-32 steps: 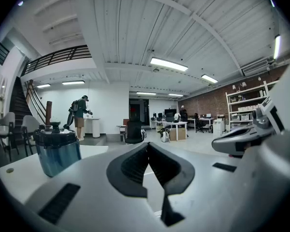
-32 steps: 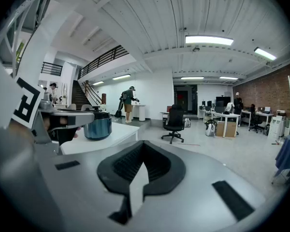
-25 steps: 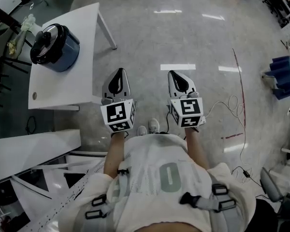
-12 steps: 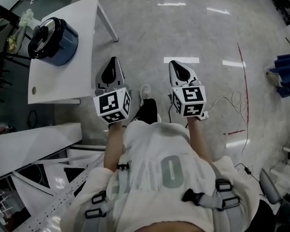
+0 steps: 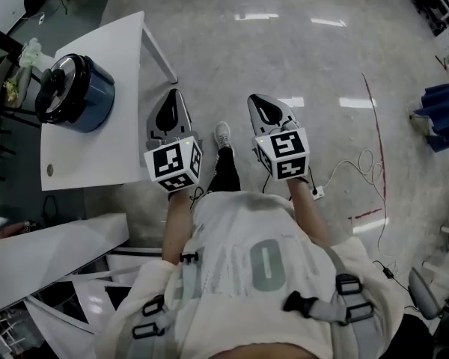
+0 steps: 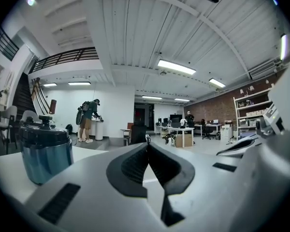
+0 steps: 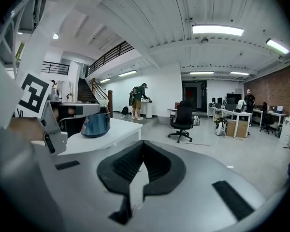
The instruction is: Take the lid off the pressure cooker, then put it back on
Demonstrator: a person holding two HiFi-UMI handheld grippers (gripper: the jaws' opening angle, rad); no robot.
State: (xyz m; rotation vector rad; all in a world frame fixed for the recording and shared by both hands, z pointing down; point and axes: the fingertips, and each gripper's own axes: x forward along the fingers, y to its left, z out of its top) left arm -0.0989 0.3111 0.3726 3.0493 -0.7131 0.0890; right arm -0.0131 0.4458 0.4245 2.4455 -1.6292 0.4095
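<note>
A blue pressure cooker [image 5: 76,93] with a black lid [image 5: 56,85] on top stands on a white table [image 5: 108,133] at the upper left of the head view. It also shows in the left gripper view as the cooker [image 6: 44,149] at the left, and small in the right gripper view as the cooker [image 7: 96,124]. My left gripper [image 5: 170,100] is shut and empty, held over the floor just right of the table's edge. My right gripper [image 5: 259,103] is shut and empty too, over the floor further right. Neither touches the cooker.
A second white table [image 5: 45,256] and stacked white panels lie at the lower left. A cable and socket [image 5: 316,193] trail on the floor to the right. A blue bin [image 5: 443,118] stands at the right edge. A black office chair [image 7: 183,121] and people stand far off.
The person has stepped toward the table. Both grippers have drifted left in the head view, and the cooker now sits lower and nearer in that view.
</note>
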